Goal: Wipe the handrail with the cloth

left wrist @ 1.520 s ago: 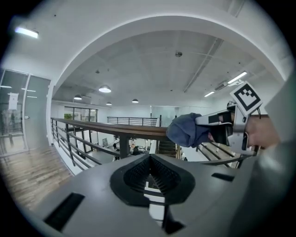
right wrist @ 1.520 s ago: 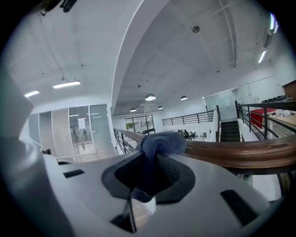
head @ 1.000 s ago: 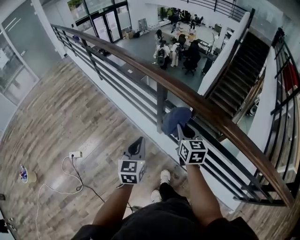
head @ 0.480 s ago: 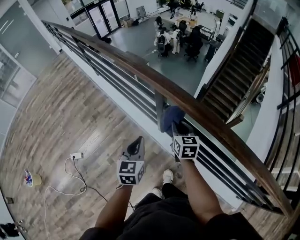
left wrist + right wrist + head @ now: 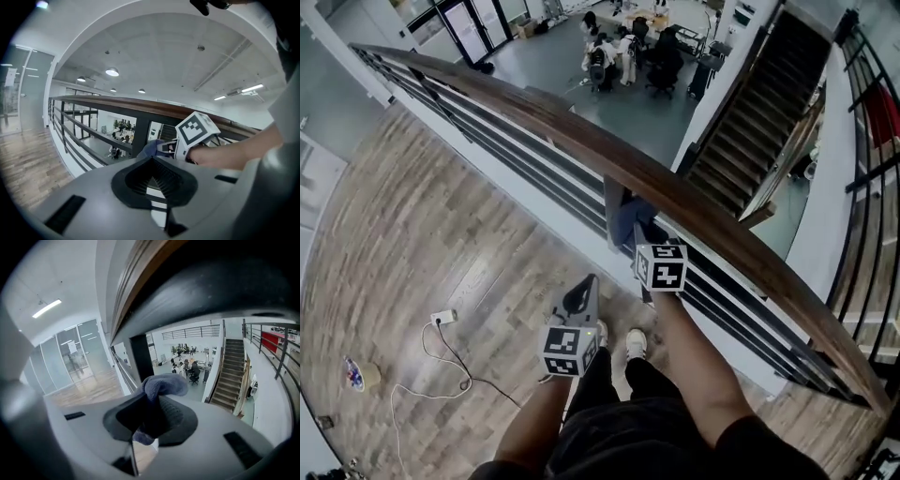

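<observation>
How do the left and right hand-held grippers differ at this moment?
The right hand-held gripper is clamped on the blue cloth; the left hand-held gripper is shut on nothing. The right one is up just below the handrail; the left one sits lower, back from it. Both have jaws closed.

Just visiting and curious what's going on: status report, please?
Right hand-held gripper shut on blue cloth, beneath the wooden handrail. Left hand-held gripper shut, empty, held low. Dark post right beside the cloth.
</observation>
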`<state>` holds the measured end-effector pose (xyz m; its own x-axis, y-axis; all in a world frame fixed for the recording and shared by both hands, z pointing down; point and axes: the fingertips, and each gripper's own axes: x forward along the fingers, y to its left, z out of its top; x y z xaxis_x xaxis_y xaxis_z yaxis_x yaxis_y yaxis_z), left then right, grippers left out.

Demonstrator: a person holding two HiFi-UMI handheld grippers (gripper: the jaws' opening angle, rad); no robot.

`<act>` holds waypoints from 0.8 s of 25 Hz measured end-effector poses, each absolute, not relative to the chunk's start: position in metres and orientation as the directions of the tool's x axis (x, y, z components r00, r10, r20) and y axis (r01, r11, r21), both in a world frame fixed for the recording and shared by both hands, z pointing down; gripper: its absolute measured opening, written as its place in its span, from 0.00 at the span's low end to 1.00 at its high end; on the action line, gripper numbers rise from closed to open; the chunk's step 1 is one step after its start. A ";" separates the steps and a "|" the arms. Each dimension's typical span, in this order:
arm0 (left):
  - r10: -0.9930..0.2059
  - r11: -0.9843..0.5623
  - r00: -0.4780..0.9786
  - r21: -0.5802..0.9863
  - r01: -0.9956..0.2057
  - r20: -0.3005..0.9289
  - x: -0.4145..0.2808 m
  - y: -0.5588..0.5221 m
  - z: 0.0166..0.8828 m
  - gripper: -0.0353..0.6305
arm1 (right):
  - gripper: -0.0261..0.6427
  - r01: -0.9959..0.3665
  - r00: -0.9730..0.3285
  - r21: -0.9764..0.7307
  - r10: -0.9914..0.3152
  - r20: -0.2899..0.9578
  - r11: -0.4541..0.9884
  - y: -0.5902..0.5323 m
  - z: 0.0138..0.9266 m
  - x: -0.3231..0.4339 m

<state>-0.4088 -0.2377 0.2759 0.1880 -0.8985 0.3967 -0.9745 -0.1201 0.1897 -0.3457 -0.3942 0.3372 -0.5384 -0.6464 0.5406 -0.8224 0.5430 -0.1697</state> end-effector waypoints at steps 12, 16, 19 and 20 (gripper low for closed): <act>-0.859 -0.218 0.293 0.216 -0.952 0.420 -0.447 -0.260 0.293 0.06 | 0.15 -0.891 -0.401 -0.146 -0.593 0.698 0.430 -0.428 0.381 -0.372; -0.849 -0.251 0.320 0.213 -0.944 0.421 -0.444 -0.268 0.294 0.06 | 0.15 -0.911 -0.366 -0.143 -0.601 0.711 0.386 -0.427 0.387 -0.365; -0.844 -0.261 0.329 0.211 -0.942 0.424 -0.443 -0.273 0.296 0.06 | 0.15 -0.918 -0.356 -0.145 -0.608 0.710 0.368 -0.429 0.389 -0.361; -0.843 -0.263 0.331 0.212 -0.941 0.424 -0.443 -0.274 0.295 0.06 | 0.15 -0.920 -0.356 -0.150 -0.609 0.709 0.362 -0.430 0.388 -0.360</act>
